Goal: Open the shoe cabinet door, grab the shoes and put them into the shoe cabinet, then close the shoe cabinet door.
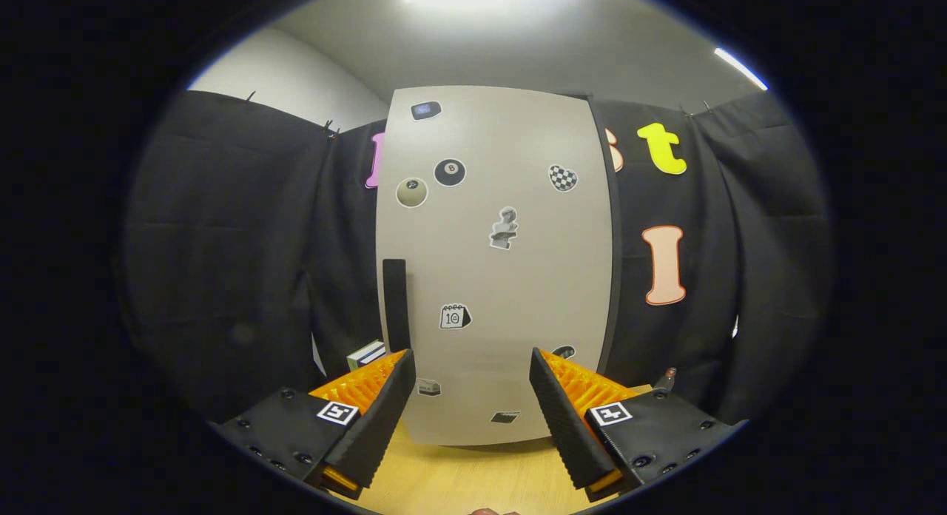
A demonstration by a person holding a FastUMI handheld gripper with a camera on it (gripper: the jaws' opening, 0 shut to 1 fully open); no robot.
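The shoe cabinet (pixel 494 263) stood upright on the worktop (pixel 459 478) dead ahead of the hand-held gripper (pixel 471 396), at twelve o'clock, its door (pixel 518 293) flat against the front and closed. The fingers were spread wide with nothing between them, both short of the door. The dark handle (pixel 395 304) ran vertically along the door's edge at about eleven o'clock, just above and beyond the left finger (pixel 373 419), so it lay nearer that finger than the right one. A shut door suited either the opening or the finish.
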